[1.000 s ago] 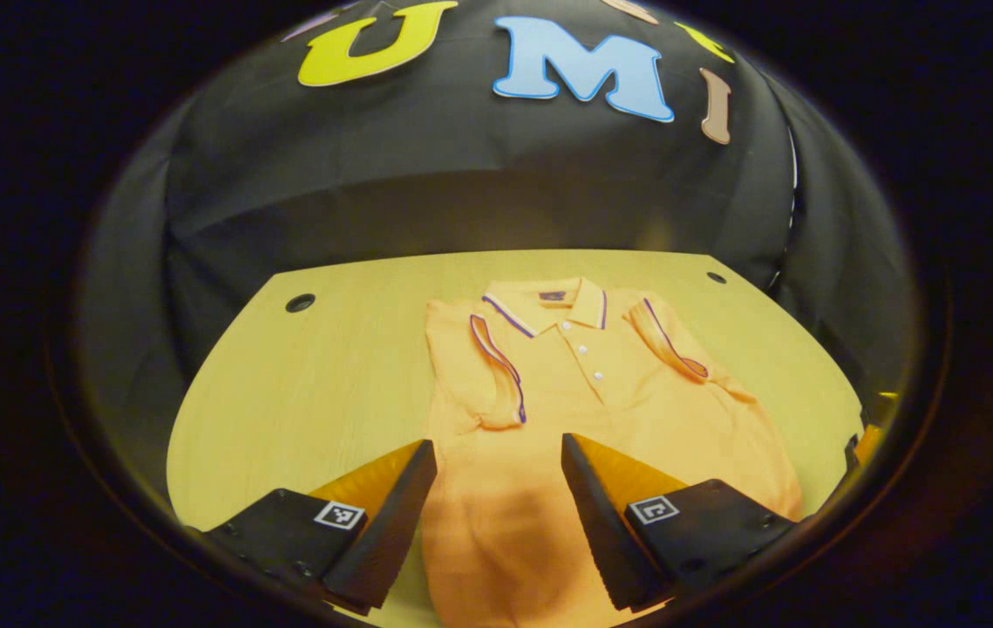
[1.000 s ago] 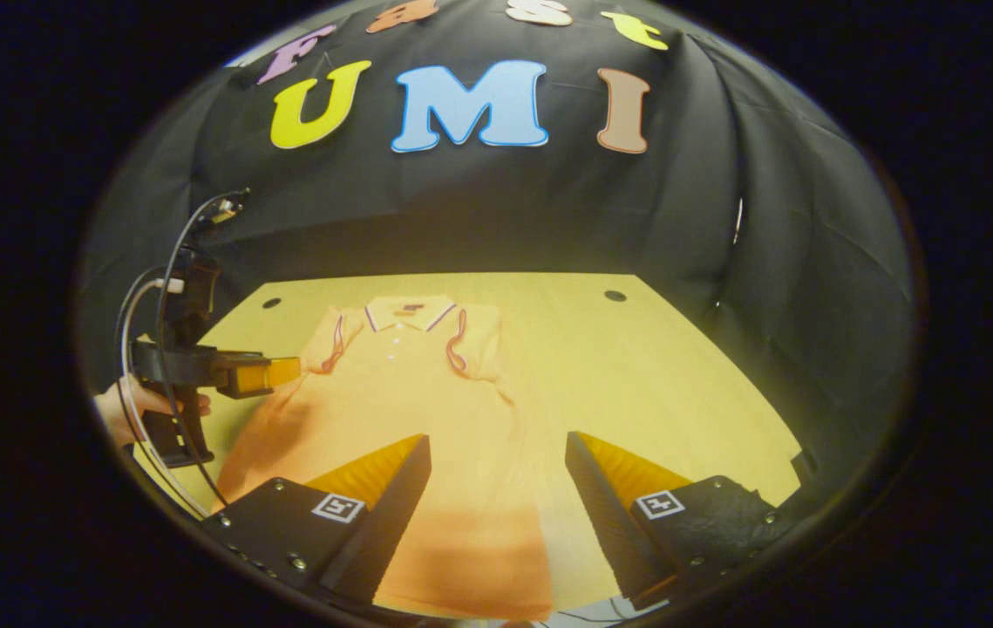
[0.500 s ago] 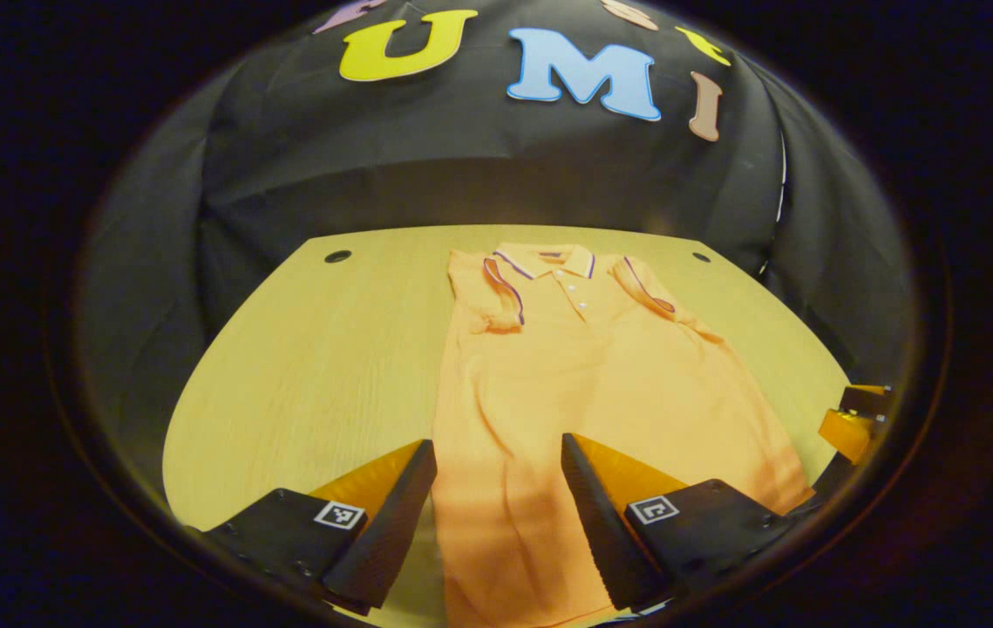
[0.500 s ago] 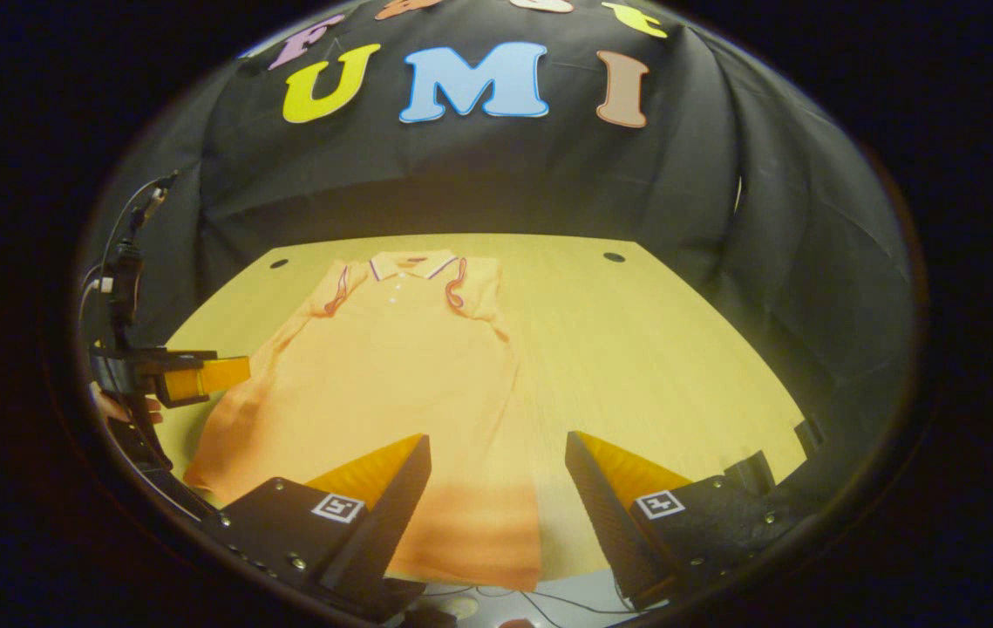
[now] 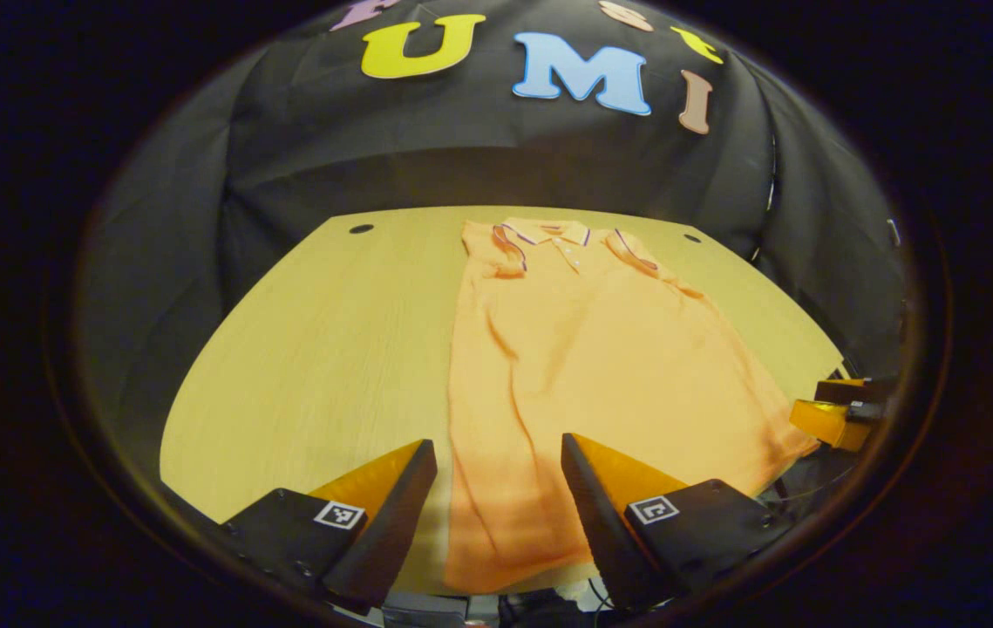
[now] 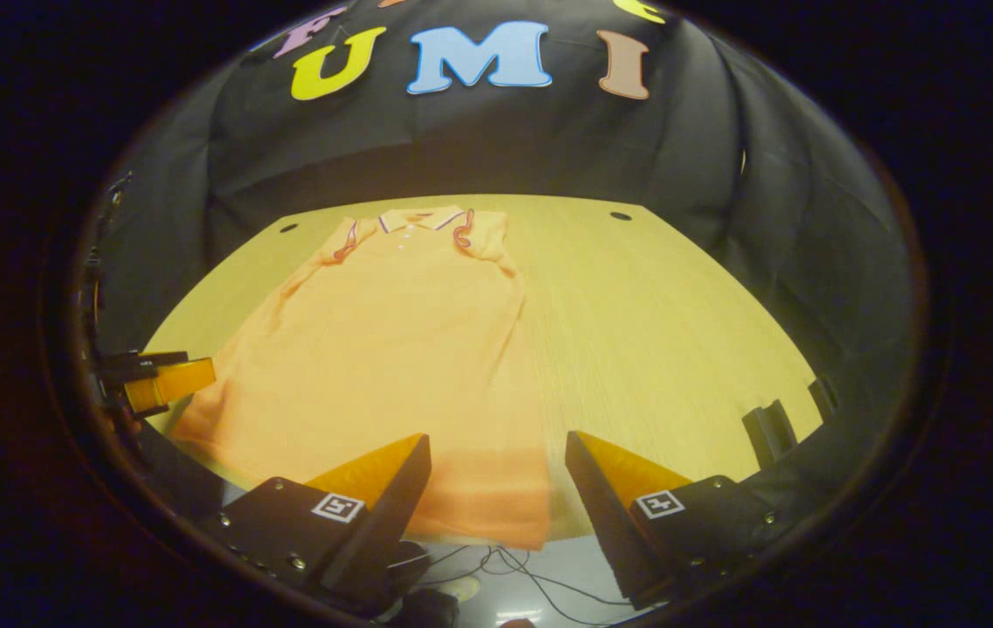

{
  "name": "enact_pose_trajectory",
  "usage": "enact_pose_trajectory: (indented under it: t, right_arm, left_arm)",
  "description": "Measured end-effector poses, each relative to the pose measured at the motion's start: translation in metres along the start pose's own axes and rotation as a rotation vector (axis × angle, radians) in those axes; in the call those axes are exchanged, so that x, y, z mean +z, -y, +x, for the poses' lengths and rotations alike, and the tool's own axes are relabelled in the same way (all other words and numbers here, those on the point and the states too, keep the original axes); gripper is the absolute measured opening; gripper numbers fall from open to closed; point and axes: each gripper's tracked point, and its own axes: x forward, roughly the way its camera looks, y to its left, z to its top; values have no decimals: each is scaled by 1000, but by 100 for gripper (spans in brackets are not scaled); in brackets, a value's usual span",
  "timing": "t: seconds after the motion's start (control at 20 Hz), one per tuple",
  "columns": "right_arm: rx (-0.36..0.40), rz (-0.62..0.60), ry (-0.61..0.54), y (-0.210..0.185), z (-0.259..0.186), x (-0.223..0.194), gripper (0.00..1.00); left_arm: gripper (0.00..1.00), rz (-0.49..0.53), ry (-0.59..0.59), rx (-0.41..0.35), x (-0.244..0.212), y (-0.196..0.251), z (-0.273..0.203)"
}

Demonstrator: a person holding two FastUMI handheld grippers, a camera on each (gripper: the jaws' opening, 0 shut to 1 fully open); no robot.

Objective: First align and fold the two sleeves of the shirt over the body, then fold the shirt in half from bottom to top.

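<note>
An orange polo shirt (image 5: pixel 583 349) (image 6: pixel 391 340) lies flat on the wooden table (image 5: pixel 313 349), collar toward the far edge. Both short sleeves (image 5: pixel 500 257) (image 5: pixel 635 257) are folded in over the body. My left gripper (image 5: pixel 496 453) hovers open above the hem's left corner, holding nothing. My right gripper (image 6: pixel 496 449) stands open over the hem's right corner (image 6: pixel 513 515) at the near table edge. The right gripper (image 5: pixel 836 410) also appears at the far right of the left gripper view, and the left gripper (image 6: pixel 156 379) at the far left of the right gripper view.
The table (image 6: pixel 662 331) has two round cable holes (image 5: pixel 361 228) (image 6: pixel 621 215) near its far corners. Black cloth walls close in behind and beside it. Cables (image 6: pixel 505 567) lie on the floor below the near edge. Two dark clips (image 6: pixel 775 427) sit at the table's right edge.
Both grippers have drawn back toward the near edge of the table, from over the shirt's middle to its hem. Both stayed open. The shirt has not moved.
</note>
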Motion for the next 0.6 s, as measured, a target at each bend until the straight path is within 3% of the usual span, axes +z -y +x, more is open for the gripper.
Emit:
enact_pose_trajectory:
  t: [0.6]
  right_arm:
    - [24,3,-71,-4,-4,-48,97]
  left_arm:
    - [94,27,17,-12,-63,1,-35]
